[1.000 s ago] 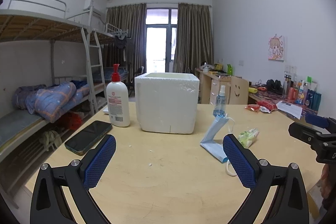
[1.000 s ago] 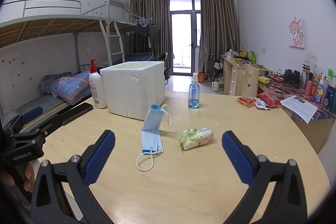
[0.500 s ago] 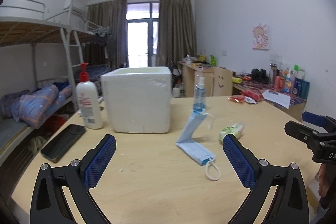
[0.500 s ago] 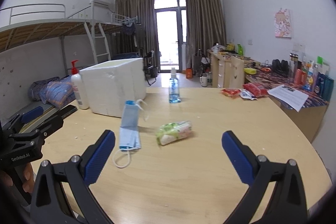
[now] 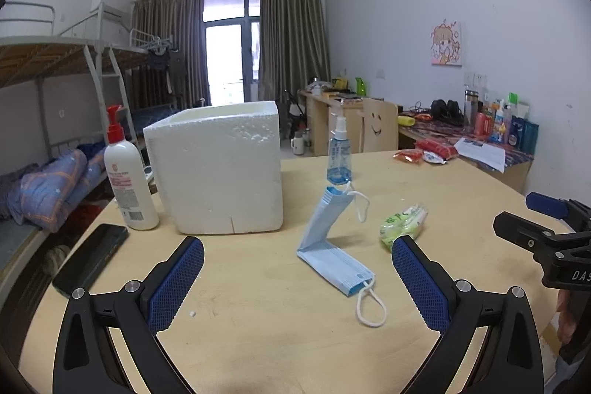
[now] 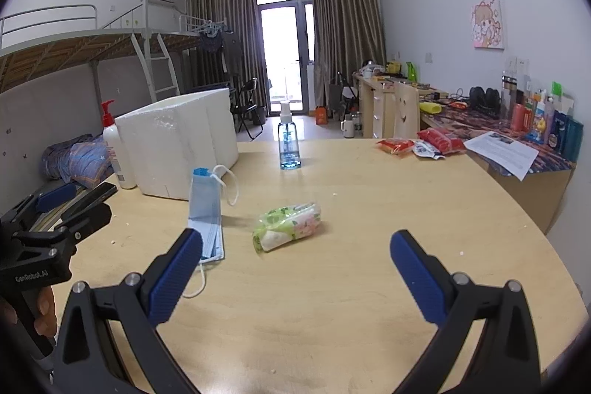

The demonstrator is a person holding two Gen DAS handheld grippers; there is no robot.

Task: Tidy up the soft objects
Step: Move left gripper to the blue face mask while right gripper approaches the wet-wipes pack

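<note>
A pale blue face mask (image 5: 332, 246) (image 6: 206, 209) lies folded on the wooden table, one half standing up, ear loops loose. Right of it lies a green floral tissue pack (image 5: 404, 222) (image 6: 288, 226). A white foam box (image 5: 218, 168) (image 6: 177, 150) stands behind them, open at the top. My left gripper (image 5: 297, 279) hovers open just in front of the mask, nothing between its fingers. My right gripper (image 6: 295, 276) is open too, low over the table just short of the tissue pack. Each gripper shows at the edge of the other's view.
A white pump bottle (image 5: 127, 180) and a black phone (image 5: 92, 257) sit left of the box. A blue spray bottle (image 5: 339, 154) (image 6: 289, 139) stands behind the mask. Red snack packets (image 6: 417, 144) and a paper sheet lie far right. The table edge (image 6: 554, 246) curves at right.
Both grippers have swung right and moved closer to the table items. The mask now sits between the left fingers' line of sight, the tissue pack ahead of the right gripper.
</note>
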